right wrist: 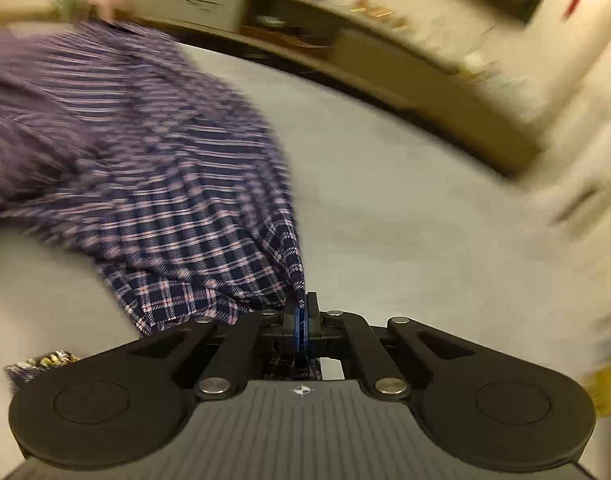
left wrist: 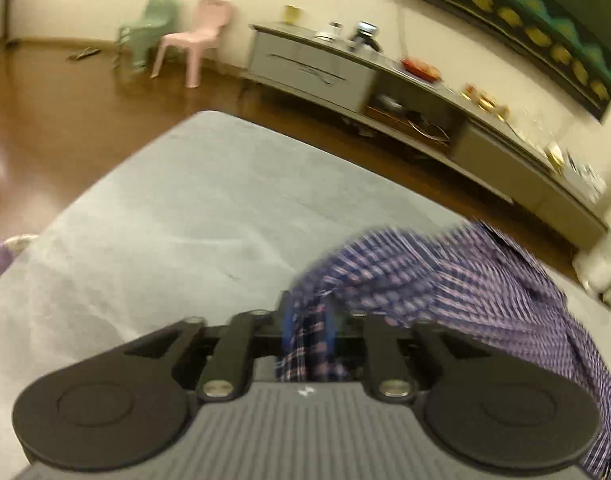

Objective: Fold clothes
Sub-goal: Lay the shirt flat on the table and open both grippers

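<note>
One plaid shirt [left wrist: 445, 276], navy with pink lines, is held up over a grey bed [left wrist: 177, 216] by two hand-held grippers. The left hand-held gripper [left wrist: 308, 328] has its blue pads pinched on a bunched edge of cloth, which hangs down between the jaws and streams off to the right. The right hand-held gripper [right wrist: 303, 324] is fully closed on another edge, the shirt [right wrist: 153, 168] spreading away to the left and far side. Both views are blurred, so which part of the shirt each grips is hard to tell. Beyond the bed stand one long cabinet [left wrist: 313, 64] against the far wall and two small chairs, one pink [left wrist: 193, 40] and one green [left wrist: 149, 28].
</note>
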Demonstrator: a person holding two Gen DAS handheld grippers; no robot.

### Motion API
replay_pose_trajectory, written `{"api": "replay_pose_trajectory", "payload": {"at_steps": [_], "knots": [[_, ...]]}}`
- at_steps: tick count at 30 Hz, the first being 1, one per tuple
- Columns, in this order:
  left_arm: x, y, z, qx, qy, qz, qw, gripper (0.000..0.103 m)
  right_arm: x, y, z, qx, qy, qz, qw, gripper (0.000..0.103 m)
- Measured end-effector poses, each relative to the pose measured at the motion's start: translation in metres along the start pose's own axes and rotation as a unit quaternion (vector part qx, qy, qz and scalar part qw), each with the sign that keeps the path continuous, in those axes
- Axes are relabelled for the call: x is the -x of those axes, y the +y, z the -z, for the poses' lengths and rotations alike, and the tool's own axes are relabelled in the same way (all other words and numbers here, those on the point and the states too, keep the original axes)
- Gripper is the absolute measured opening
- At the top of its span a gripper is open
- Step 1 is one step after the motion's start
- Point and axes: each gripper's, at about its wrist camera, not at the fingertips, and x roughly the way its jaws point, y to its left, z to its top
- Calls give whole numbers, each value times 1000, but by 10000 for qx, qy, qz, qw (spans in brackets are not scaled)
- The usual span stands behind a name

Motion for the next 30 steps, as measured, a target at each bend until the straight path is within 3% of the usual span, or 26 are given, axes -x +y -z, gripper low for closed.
{"api": "replay_pose_trajectory", "payload": {"at_steps": [3, 5, 6, 8, 9, 11, 14, 17, 21, 23, 25, 26, 27, 28, 29, 30], "knots": [[11, -2, 9, -228, 23, -365, 9991, 47, -6, -10, -1, -415, 3, 571, 9975, 7], [18, -17, 26, -592, 167, -230, 9978, 56, 11, -8, -7, -625, -204, 461, 9968, 11], [21, -24, 35, -774, 239, -162, 9966, 67, 22, -5, -11, -737, -337, 302, 9963, 18], [28, -39, 52, -1136, 383, -27, 9928, 78, 45, 9, -16, -911, -572, -284, 9938, 59], [31, -47, 61, -1316, 454, 41, 9903, 79, 55, 18, -18, -966, -668, -575, 9914, 63], [38, -61, 78, -1670, 600, 172, 9840, 79, 60, 42, -25, -818, -773, -917, 9894, 63], [26, -73, 95, -1974, 855, 79, 9766, 75, 49, 69, -35, -472, -912, -885, 9908, 63], [14, -69, 99, -2177, 916, -234, 9714, 47, 21, 82, -42, -394, -958, -743, 9918, 62], [3, -39, 77, -1932, 805, -620, 9759, 40, -13, 70, -47, -625, -631, -819, 9927, 61], [-3, -22, 64, -1943, 599, -1277, 9707, 34, -18, 57, -49, -580, -486, -500, 9959, 58], [-8, -6, 54, -1945, 411, -1948, 9605, 28, -27, 46, -47, -161, -388, 337, 9985, 57], [-8, -4, 52, -1996, 335, -2203, 9542, 33, -35, 41, -41, 112, -352, 877, 9955, 56], [-5, -5, 52, -2073, 234, -2400, 9481, 47, -42, 32, -35, 154, -288, 1239, 9918, 56], [5, -13, 54, -2191, 109, -2326, 9475, 53, -44, 20, -31, -46, -230, 1296, 9913, 56], [15, -20, 55, -2311, -12, -2236, 9469, 58, -42, 8, -31, -392, -118, 1129, 9928, 56], [29, -30, 58, -2477, -81, -1916, 9497, 61, -33, -1, -32, -774, -101, 844, 9934, 56]]}}
